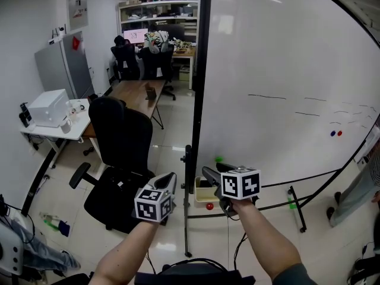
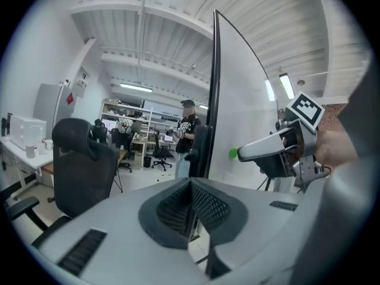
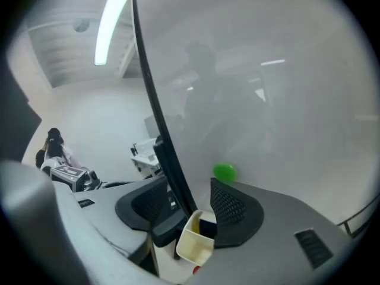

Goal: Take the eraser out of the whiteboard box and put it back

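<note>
A: The big whiteboard (image 1: 285, 70) filled the right side, up on its stand, with its black frame (image 1: 202, 70) running straight down the middle. What was the room like behind it?

B: An office. There was a pale tiled floor (image 1: 172, 132) and a wooden table (image 1: 135, 91) running toward shelves (image 1: 157, 10) at the back, where people sat. On the left stood a white desk (image 1: 65, 132) with a white machine (image 1: 47, 107) on it.

A: And the box?

B: The cream box (image 1: 203, 192) sat at the board's lower corner, just beside the frame. A dark block, the eraser (image 3: 207, 226) by the look of it, lay inside. A green magnet (image 1: 218, 158) was stuck on the board above it, and a small red thing (image 1: 209, 206) showed just under the box.

A: Grippers?

B: The right gripper (image 1: 208, 176) hovered over the box, jaws apart, gripping nothing. Its own view framed the box and eraser between the pads. The left gripper (image 1: 170, 179) had its jaws pressed together and empty, out to the left of the frame.

A: Room to move?

B: Tight on the left, where a black office chair (image 1: 119, 153) stood near the left gripper. Between the chair and the frame ran a strip of open floor. On the right the stand's foot (image 1: 297, 209) stuck out across the tiles. A person (image 1: 356, 189) stood at the far right edge, well apart from the box.
</note>
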`<state>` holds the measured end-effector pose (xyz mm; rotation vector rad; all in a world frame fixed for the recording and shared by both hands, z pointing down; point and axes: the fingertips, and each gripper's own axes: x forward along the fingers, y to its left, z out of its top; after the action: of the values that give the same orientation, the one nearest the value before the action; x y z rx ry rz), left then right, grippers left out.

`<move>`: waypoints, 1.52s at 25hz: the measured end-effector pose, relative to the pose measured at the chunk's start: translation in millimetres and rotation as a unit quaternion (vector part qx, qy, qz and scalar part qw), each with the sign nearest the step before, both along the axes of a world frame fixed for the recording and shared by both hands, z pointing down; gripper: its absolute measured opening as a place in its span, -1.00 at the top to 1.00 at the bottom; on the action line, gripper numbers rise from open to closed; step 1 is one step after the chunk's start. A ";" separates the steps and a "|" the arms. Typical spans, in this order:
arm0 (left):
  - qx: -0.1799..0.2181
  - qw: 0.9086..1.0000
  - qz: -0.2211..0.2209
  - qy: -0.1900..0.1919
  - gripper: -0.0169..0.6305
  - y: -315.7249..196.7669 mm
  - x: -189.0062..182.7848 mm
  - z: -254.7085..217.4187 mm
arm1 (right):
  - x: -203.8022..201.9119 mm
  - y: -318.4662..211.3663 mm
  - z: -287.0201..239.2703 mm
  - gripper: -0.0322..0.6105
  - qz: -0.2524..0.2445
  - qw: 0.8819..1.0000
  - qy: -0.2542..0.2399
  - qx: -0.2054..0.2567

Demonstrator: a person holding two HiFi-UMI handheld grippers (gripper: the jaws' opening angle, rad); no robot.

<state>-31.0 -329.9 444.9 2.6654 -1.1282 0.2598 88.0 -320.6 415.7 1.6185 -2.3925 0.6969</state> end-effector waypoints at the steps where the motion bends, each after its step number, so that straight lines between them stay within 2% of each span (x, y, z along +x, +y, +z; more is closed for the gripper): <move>1: 0.011 1.000 -0.001 0.004 0.87 1.1 0.1 -11.1 | -0.2 2.8 -16.2 0.17 0.002 1.000 0.008 0.030; 2: 0.020 1.000 -0.002 0.009 0.87 2.3 -0.1 -22.0 | 0.1 5.3 -31.0 0.24 0.005 0.998 0.022 0.059; 4: 0.038 0.999 -0.003 0.016 0.87 5.8 -0.4 -44.1 | 0.2 11.2 -56.7 0.56 0.011 0.993 0.052 0.109; 7: 0.079 0.997 0.005 0.017 0.87 14.4 1.0 -80.0 | 1.7 22.4 -87.5 0.71 0.026 0.982 0.072 0.170; 8: 0.092 0.996 0.007 0.019 0.87 17.8 0.8 -91.7 | 3.4 25.9 -95.9 0.84 0.033 0.978 0.075 0.190; 11: 0.120 0.992 0.006 0.031 0.87 28.0 -4.0 -119.4 | 10.3 34.2 -109.9 0.86 0.049 0.969 0.072 0.233; 15: 0.142 0.989 -0.004 0.028 0.87 31.2 -10.2 -130.8 | 15.1 37.5 -113.8 0.86 0.063 0.966 0.066 0.242; 28: 0.139 0.990 0.011 0.032 0.87 40.0 -16.6 -131.7 | -4.5 41.7 -112.0 0.86 0.058 0.965 0.079 0.245; 32: 0.150 0.987 0.034 0.039 0.87 39.7 -11.9 -135.9 | 0.0 50.7 -117.8 0.86 0.078 0.959 0.097 0.254; 38: 0.158 0.982 0.094 0.034 0.87 50.2 -0.6 -126.3 | 3.1 75.8 -117.2 0.86 0.113 0.957 0.088 0.251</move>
<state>-31.7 -279.7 318.5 3.0380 -0.9673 0.0210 91.0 -244.8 298.5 2.0616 -2.3983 -0.0509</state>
